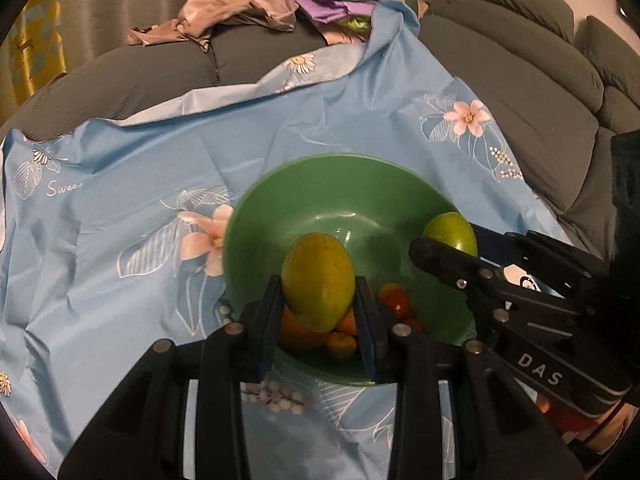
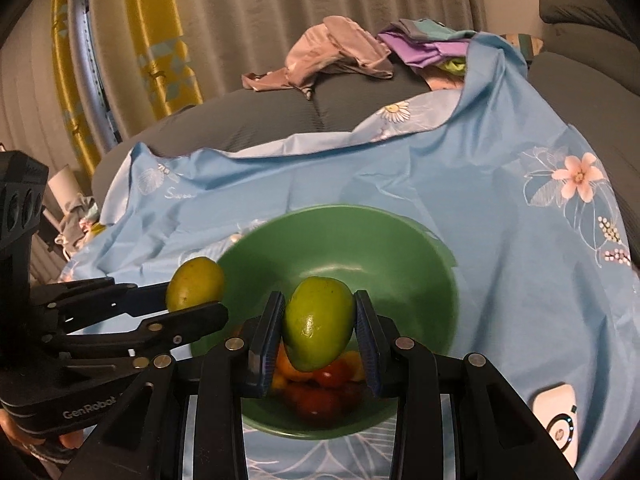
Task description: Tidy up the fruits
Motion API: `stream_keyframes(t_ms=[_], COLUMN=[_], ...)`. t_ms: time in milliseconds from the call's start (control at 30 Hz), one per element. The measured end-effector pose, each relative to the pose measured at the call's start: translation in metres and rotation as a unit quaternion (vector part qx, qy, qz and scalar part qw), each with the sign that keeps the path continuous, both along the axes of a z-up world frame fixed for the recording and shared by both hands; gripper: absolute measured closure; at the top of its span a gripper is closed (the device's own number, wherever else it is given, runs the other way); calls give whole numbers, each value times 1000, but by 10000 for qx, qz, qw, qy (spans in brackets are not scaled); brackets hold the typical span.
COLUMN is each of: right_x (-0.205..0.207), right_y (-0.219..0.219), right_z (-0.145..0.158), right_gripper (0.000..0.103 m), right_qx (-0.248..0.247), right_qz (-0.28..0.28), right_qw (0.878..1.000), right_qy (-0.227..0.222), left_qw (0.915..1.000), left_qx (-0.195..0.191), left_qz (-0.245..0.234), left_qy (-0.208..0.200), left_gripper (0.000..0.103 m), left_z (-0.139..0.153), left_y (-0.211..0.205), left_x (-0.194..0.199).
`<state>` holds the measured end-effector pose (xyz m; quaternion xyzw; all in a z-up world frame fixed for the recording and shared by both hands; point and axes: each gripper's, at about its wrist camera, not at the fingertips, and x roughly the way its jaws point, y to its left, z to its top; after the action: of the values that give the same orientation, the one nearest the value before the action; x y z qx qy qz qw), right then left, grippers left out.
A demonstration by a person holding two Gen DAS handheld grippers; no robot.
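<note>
A green bowl [image 1: 340, 200] [image 2: 360, 248] sits on a blue flowered cloth and holds small orange and red fruits [image 1: 394, 300] [image 2: 320, 384]. My left gripper [image 1: 320, 304] is shut on a yellow-green mango [image 1: 318, 280] above the bowl's near side. The same mango [image 2: 196, 284] shows at the bowl's left rim in the right wrist view, between the left gripper's fingers [image 2: 188, 320]. My right gripper [image 2: 318, 332] is shut on a greener mango [image 2: 318, 324] over the bowl. That green mango [image 1: 452, 232] appears at the bowl's right rim in the left wrist view, beyond the right gripper's finger [image 1: 444, 260].
The blue cloth [image 1: 160, 184] covers a grey sofa [image 1: 520, 92]. Crumpled clothes [image 1: 240, 8] lie on the sofa back. A white device [image 2: 560, 420] rests on the cloth at the lower right. A yellow patterned curtain [image 2: 160, 40] hangs behind.
</note>
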<state>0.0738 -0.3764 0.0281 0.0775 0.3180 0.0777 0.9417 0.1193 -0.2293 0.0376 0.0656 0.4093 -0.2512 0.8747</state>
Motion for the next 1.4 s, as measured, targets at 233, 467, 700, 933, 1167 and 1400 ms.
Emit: stream_keyframes(t_ms=[233,467,700,933,1167,1400], right_x=[-2,-1,-9,-12,-13,-18], right_y=[-8,-10,-14,-12,-13,-16], right_z=[-1,-5,5,9,10,14], right_gripper=[66,66,66,66,66,56], right_qx=[-57,-145,-185,-236,-247,-258], right_qz=[-47,-174,-325,-307,-328,-417], right_qw=[10000,9996,9993,9992,9992,9988], right_qy=[19,159,34,-20,4,-4], left_qw=[9997,9988,9991,9991,9988,9983], left_qx=[231,439,346,349,385,379], left_qz=[-26,36,212,256,308,429], left_qy=[120,199,110,15,4,-47], left_gripper=[69,67,42,34,29,18], left_z=[-10,-15,-3,4,8,13], left_y=[-16,-22,-13,-8,-6,1], left_x=[3,4,2,-2,-4,-9])
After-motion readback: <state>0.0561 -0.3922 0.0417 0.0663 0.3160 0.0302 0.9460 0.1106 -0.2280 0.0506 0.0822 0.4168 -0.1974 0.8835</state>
